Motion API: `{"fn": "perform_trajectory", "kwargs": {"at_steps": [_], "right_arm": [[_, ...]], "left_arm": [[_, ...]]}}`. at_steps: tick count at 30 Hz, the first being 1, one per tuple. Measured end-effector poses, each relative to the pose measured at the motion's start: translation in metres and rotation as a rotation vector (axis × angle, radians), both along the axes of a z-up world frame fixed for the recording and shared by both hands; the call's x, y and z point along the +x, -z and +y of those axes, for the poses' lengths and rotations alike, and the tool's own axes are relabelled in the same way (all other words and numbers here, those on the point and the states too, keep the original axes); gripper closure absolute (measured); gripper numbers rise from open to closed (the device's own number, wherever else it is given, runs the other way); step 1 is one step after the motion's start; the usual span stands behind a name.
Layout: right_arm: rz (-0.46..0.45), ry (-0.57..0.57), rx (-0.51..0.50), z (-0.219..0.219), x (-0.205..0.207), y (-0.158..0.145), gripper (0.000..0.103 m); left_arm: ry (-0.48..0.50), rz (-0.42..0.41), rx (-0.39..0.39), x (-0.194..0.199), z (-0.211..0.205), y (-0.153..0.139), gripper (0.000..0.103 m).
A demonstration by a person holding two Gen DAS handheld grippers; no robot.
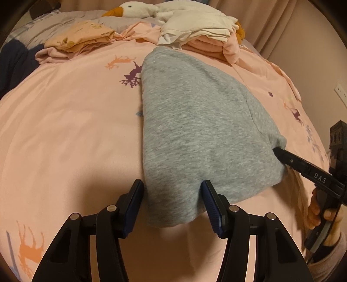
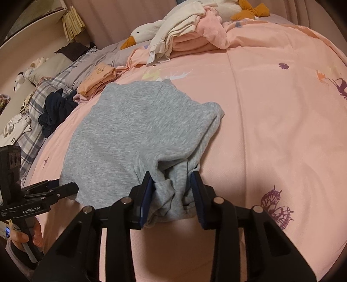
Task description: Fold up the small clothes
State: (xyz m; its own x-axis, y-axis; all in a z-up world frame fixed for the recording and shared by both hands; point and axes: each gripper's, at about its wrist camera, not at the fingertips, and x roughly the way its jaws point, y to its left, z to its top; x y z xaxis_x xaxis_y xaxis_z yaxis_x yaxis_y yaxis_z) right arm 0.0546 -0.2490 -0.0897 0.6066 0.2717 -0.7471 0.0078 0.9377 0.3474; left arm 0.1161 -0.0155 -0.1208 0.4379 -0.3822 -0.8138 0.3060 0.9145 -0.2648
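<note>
A grey knit garment (image 1: 195, 119) lies folded lengthwise on the pink bedsheet (image 1: 65, 130). My left gripper (image 1: 172, 191) straddles its near left corner. One pad touches the cloth's edge and the other dents the fabric, so the cloth fills the gap. In the right wrist view the same garment (image 2: 130, 121) bunches into wrinkles between the blue pads of my right gripper (image 2: 172, 182), which is shut on its near right corner. The right gripper's tip (image 1: 276, 151) shows at the garment's right edge, and the left gripper (image 2: 73, 187) shows at the cloth's left edge, each held by a hand.
A plush goose (image 1: 134, 8) and a pile of white and pink clothes (image 1: 195, 28) lie at the far side of the bed. A folded orange garment (image 1: 82, 36) and a dark navy garment (image 2: 56, 108) sit at the far left. Plaid bedding (image 2: 32, 134) lies beyond the sheet's left edge.
</note>
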Motion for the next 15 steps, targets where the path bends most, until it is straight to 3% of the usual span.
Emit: {"fn": "perform_trajectory", "kwargs": {"at_steps": [15], "right_arm": [[0.013,0.032,0.032,-0.005,-0.009,-0.004,0.065]], "left_arm": [[-0.034,-0.006,0.032,-0.011,0.009,-0.004,0.046]]}}
